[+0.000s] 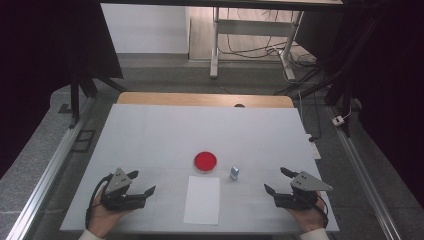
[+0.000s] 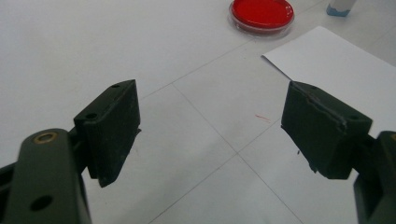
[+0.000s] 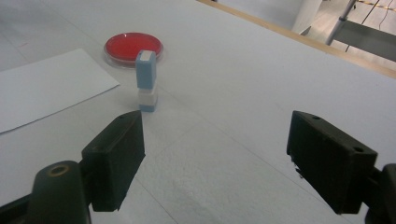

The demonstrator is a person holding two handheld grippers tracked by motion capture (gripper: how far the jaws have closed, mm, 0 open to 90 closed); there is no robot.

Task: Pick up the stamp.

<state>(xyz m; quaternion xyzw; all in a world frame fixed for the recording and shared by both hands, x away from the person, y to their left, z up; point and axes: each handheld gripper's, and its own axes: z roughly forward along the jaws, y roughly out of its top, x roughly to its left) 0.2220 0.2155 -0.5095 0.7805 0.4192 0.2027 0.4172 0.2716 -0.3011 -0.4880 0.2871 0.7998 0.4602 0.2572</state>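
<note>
White table [image 1: 150, 130] spans mid-frame | paper sheet [image 1: 202, 199] lies flat at lower centre, likely ready for stamping | left gripper [image 1: 141, 182] lower left, right gripper [image 1: 276, 180] lower right, both gaping, empty | round dish [image 1: 205, 161] at centre holds red ink | blue stamp [image 1: 234, 173] upright just right of dish.

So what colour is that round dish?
Red. The round dish shows best in the left gripper view.
</note>
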